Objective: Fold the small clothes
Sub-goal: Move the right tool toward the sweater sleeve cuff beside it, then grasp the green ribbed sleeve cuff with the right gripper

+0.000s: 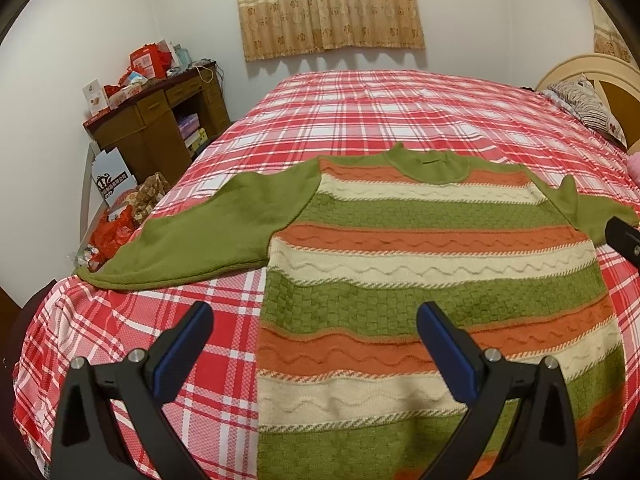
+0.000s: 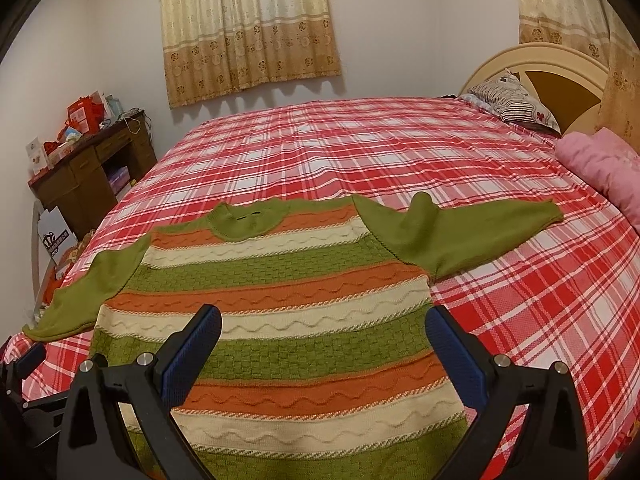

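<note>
Blue-padded fingers of the left gripper (image 1: 314, 316) stand wide apart at the bottom of its frame, holding nothing, above the lower left edge of the striped knit sweater (image 1: 420, 280). At the bottom of the other view the right gripper (image 2: 324, 320) is spread just as wide and empty over the sweater's lower right part. Both frames cut off the hem, and the right sleeve (image 1: 588, 208) runs out of the left view behind a dark gripper part at the right edge. The sweater lies flat and face up, sleeves out to either side, on the red plaid bedspread (image 2: 340, 152). Beyond it, a beige curtain (image 1: 328, 4) hangs at the top centre. A cluttered wooden desk (image 1: 156, 124) sits at the left; its red boxes are too small to make out. A patterned pillow (image 2: 516, 100) and a pink quilt (image 2: 600, 168) lie at the right.
</note>
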Available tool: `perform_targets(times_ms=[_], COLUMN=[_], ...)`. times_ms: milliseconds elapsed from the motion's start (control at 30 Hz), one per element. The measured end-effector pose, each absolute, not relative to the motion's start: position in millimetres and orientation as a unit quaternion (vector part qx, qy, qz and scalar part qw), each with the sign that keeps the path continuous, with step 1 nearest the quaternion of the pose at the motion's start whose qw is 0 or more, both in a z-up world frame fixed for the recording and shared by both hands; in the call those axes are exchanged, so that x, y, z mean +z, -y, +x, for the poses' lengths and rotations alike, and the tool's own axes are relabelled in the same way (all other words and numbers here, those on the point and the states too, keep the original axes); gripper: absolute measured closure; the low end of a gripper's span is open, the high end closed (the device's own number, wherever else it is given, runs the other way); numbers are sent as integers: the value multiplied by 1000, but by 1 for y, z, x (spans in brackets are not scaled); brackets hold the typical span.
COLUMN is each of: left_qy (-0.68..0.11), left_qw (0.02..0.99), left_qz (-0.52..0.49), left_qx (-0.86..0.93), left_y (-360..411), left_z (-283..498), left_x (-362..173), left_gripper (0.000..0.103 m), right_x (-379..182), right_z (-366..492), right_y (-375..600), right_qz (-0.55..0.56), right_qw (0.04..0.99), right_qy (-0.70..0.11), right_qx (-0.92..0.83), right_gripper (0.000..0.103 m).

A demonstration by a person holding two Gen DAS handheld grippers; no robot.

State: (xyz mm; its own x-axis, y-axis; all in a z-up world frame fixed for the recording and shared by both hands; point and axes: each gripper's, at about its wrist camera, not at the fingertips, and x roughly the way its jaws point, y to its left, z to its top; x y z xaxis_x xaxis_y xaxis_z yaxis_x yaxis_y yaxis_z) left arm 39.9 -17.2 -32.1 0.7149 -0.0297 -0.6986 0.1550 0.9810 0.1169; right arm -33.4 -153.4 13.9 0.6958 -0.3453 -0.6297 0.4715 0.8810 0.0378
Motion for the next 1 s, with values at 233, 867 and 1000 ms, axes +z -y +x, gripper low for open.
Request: perform_targets(times_ms=[233,867,1000], left_qy=[-377,-390,-377], left_qw=[921,919,924], left_qz=[84,50,69], left_qx=[-49,-22,-5], left_y=[18,10,20], left_z=[41,97,117], left_x=[-33,-42,-47], left_gripper=[0,0,0], right_x=[14,56,49], right_z=[-33,-64,-84], right_y=[159,335,409], right_qz=[101,153,192], right_qw=[912,881,851], right_qy=[-322,-292,-278], right_qx=[-232,-340,-402], right_gripper=[1,1,1])
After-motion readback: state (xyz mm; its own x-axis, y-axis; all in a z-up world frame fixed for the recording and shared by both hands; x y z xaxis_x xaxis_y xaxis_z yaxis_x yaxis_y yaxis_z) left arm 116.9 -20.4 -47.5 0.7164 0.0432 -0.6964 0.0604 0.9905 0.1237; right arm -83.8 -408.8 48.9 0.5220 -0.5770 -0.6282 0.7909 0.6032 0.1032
